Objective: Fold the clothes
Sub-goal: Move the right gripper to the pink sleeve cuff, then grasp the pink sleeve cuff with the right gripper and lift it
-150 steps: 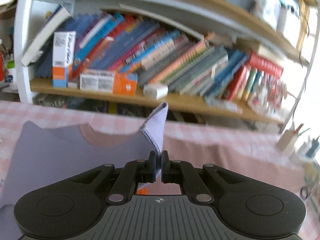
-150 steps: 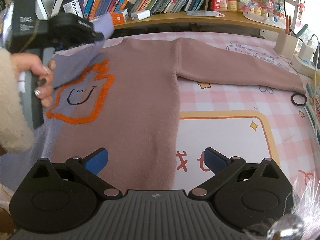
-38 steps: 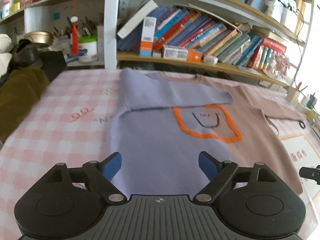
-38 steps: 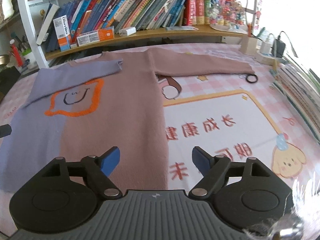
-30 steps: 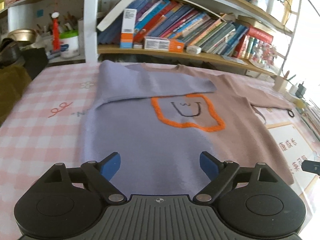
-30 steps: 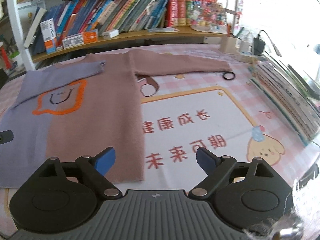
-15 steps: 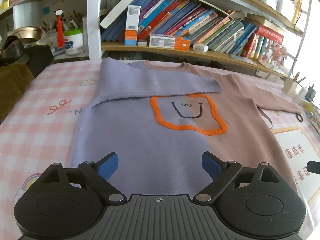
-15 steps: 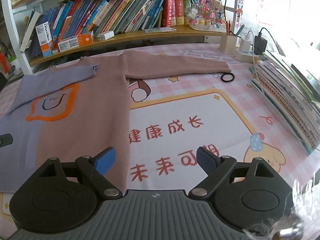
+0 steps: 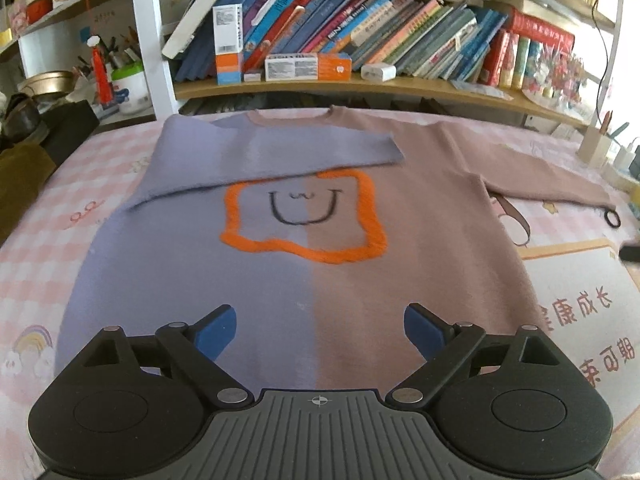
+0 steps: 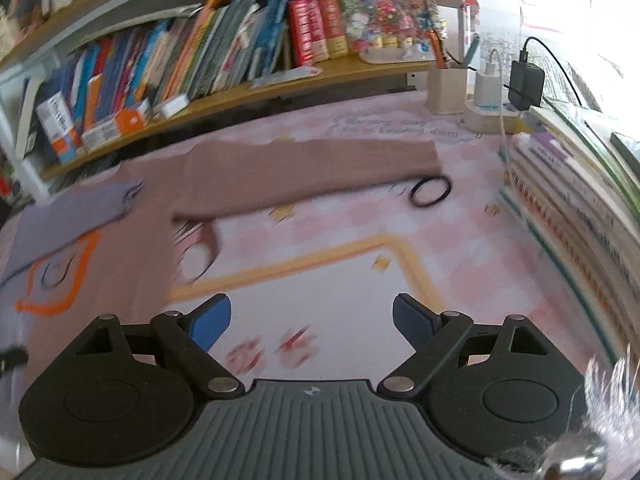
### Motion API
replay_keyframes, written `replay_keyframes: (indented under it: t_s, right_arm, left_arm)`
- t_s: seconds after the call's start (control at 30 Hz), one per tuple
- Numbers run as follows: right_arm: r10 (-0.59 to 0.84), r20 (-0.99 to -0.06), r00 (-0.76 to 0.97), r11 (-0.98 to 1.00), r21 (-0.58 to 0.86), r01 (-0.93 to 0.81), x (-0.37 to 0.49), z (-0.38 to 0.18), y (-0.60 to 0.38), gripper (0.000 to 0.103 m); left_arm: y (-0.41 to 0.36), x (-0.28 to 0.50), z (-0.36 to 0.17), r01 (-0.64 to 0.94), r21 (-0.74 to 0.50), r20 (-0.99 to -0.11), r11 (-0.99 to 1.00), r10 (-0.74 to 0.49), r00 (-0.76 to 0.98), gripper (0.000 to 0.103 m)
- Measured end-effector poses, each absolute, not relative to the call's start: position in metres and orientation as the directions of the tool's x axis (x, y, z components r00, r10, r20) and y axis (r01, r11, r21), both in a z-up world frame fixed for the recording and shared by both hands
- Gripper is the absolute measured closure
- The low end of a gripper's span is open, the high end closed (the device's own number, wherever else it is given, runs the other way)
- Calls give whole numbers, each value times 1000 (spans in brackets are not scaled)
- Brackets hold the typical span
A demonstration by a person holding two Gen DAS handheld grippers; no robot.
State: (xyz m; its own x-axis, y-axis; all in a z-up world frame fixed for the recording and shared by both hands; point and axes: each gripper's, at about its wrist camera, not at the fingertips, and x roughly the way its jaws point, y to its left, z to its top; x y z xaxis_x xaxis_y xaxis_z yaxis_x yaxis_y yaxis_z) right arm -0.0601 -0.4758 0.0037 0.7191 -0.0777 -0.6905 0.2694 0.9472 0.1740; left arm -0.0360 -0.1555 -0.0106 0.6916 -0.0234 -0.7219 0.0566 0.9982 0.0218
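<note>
A sweater [image 9: 304,272], half lilac and half dusty pink with an orange-outlined face, lies flat on the table. Its lilac sleeve [image 9: 280,152] is folded across the chest. The pink sleeve [image 10: 312,168] stretches out flat to the right. My left gripper [image 9: 318,330] is open over the sweater's lower hem with nothing between its blue pads. In the blurred right wrist view my right gripper [image 10: 310,322] is open over the printed mat, right of the sweater body [image 10: 132,240], and the pink sleeve lies beyond it.
A pink checked tablecloth [image 9: 32,264] covers the table, with a printed mat [image 10: 320,280] on the right. A black hair tie [image 10: 430,191] lies by the pink cuff. Stacked books [image 10: 580,208] line the right edge. A bookshelf [image 9: 360,84] stands behind; dark clothes [image 9: 20,168] sit far left.
Both grippers have shifted to the right across the table. The left view now centres on the sweater's face. The right view has left the sweater body for the mat and pink sleeve.
</note>
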Motion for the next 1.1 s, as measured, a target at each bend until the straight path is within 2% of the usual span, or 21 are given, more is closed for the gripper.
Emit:
replay_keyframes:
  t_s: [0.1, 0.23, 0.33, 0.7, 1.0, 1.1]
  right_arm:
    - [-86, -672, 736, 947, 174, 270, -42, 1, -512, 19]
    - [-93, -643, 760, 948, 175, 265, -11, -4, -550, 35]
    - [-105, -644, 758, 944, 175, 279, 13, -12, -568, 41]
    - [-146, -670, 728, 931, 156, 331, 56, -31, -596, 48]
    - [-128, -704, 698, 927, 164, 336, 63, -42, -602, 66]
    - [-135, -713, 688, 928, 153, 340, 66, -41, -601, 74]
  left_arm:
    - [-173, -42, -14, 31, 49, -733, 998, 15, 680, 10]
    - [-186, -53, -15, -11, 89, -749, 996, 74, 659, 10]
    - [-189, -61, -16, -45, 106, -760, 993, 110, 641, 10]
    - [-189, -78, -12, -125, 139, -765, 982, 187, 616, 10]
    - [-193, -77, -13, -125, 143, -762, 982, 190, 619, 10]
    - [-191, -77, -12, -130, 130, -759, 983, 184, 624, 10]
